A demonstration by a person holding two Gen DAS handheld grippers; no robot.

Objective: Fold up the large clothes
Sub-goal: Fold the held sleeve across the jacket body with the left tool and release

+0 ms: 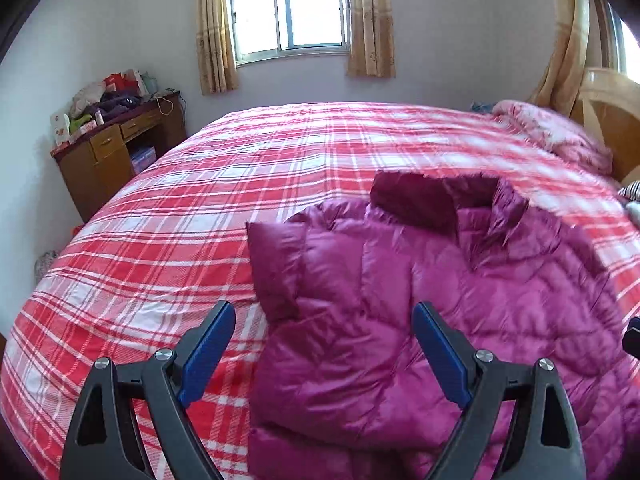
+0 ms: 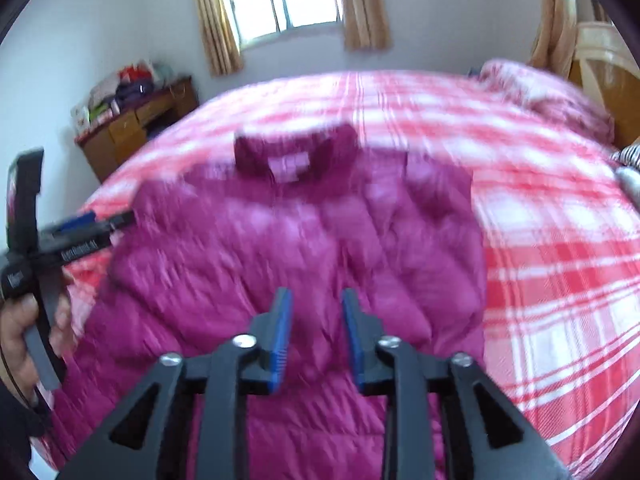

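Observation:
A magenta quilted down jacket (image 1: 400, 300) lies spread on the red plaid bed (image 1: 200, 208), collar toward the far side. One sleeve is folded in over its left side. My left gripper (image 1: 324, 316) is open wide and empty above the jacket's left edge. In the right wrist view, which is blurred, the jacket (image 2: 300, 240) fills the middle. My right gripper (image 2: 316, 304) hovers above the jacket's lower middle, jaws partly open, holding nothing. The left gripper (image 2: 100, 220) shows at the left edge in a hand.
A wooden desk (image 1: 116, 152) piled with clutter stands against the far left wall. A pink quilt (image 1: 552, 132) and wooden headboard (image 1: 612, 120) are at the right. A curtained window (image 1: 288, 8) is in the back wall.

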